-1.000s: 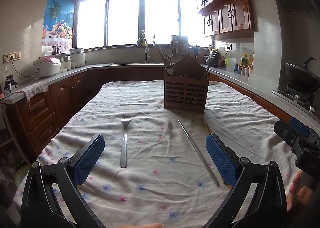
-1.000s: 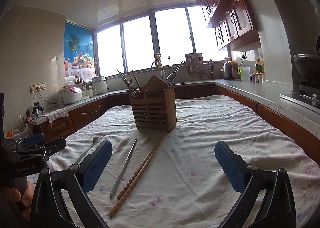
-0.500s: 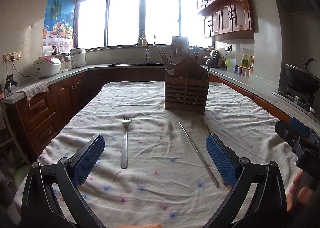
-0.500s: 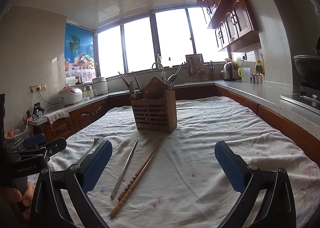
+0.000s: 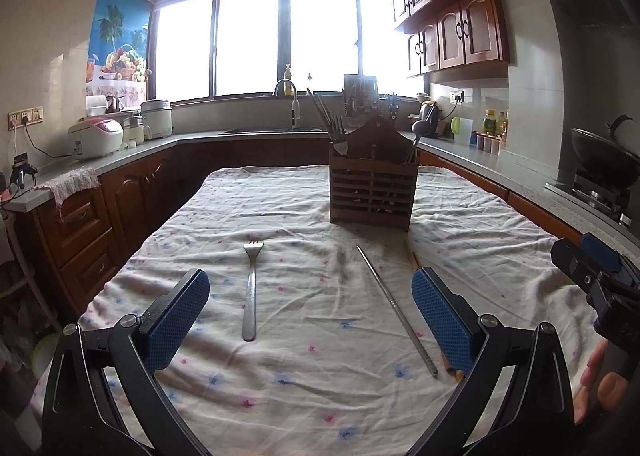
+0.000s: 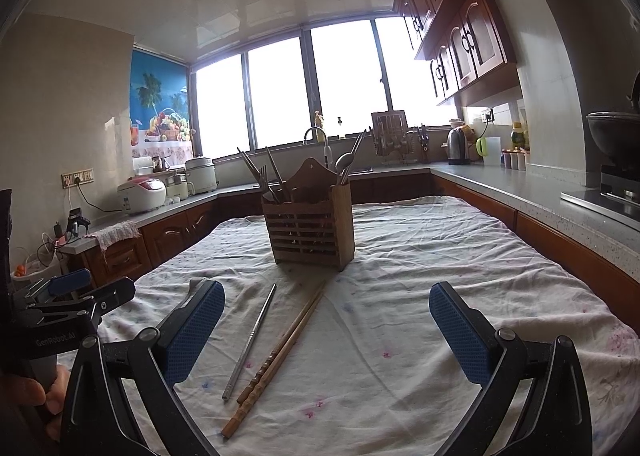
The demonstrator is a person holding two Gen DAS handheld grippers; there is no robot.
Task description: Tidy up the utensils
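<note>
A wooden slatted utensil holder (image 5: 373,188) (image 6: 310,234) stands mid-table with chopsticks, a fork and a spoon in it. On the cloth nearer me lie a steel fork (image 5: 251,290), a thin metal chopstick (image 5: 396,314) (image 6: 250,340) and a pair of wooden chopsticks (image 6: 278,358), mostly hidden behind the right pad in the left wrist view. My left gripper (image 5: 310,318) hovers open above the cloth, the fork between its pads. My right gripper (image 6: 326,330) is open too, with the chopsticks just right of its left pad. Neither holds anything.
The table (image 5: 320,384) wears a crumpled white floral cloth. Dark wood counters run around the room with rice cookers (image 5: 96,135), a sink tap (image 5: 290,95), a kettle (image 6: 456,145) and a wok on a stove (image 5: 604,159). A hand (image 5: 596,380) holds the other gripper's handle.
The right wrist view has crept slightly forward, so the holder looks a little nearer. The left gripper and the utensils on the cloth have not moved.
</note>
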